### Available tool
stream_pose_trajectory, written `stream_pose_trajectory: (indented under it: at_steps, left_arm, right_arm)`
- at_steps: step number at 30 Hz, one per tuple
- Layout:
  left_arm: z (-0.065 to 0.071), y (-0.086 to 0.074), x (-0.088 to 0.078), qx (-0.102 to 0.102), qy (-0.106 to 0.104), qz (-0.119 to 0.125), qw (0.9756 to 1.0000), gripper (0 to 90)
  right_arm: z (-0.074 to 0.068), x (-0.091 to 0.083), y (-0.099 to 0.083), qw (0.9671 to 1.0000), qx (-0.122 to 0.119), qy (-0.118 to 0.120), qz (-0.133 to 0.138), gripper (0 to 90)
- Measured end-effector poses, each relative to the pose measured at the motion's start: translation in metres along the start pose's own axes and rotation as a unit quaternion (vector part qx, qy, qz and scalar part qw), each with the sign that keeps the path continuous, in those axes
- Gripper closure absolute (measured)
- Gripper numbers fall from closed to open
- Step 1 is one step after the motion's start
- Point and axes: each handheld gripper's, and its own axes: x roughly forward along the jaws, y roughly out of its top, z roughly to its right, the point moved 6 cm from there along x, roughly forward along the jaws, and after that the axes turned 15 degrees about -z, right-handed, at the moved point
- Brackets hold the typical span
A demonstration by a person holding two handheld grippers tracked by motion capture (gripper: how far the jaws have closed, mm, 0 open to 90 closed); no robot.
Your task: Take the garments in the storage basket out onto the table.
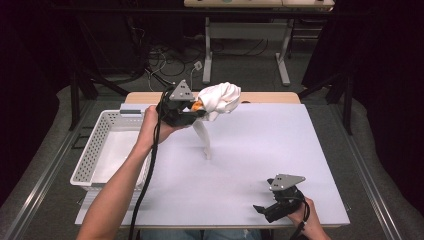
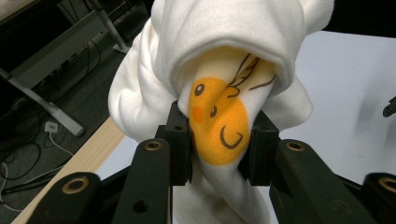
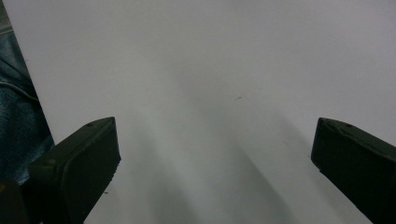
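One white basket (image 1: 100, 145) sits just beside the lifted garment (image 1: 218, 100).

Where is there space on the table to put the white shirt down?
The white mat is bare between the hanging white shirt and the right gripper, and along its right side. The white basket is free inside. It is crowded only at the left gripper.

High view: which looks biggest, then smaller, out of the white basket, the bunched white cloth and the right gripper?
1. white basket
2. white cloth, clamped in the left gripper and raised nearer the camera, so it may look bigger than it is
3. right gripper, only a little smaller than the cloth
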Motion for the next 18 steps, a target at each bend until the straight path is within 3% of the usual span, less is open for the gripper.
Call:
stream_pose_trajectory:
  at_steps: [18]
  left_arm:
    - [0.017,-0.025,0.029,0.011,-0.023,-0.029,0.9993,68.2]
  right_arm:
    - [0.0,0.001,0.0,1.0,0.0,0.0,0.001,0.8]
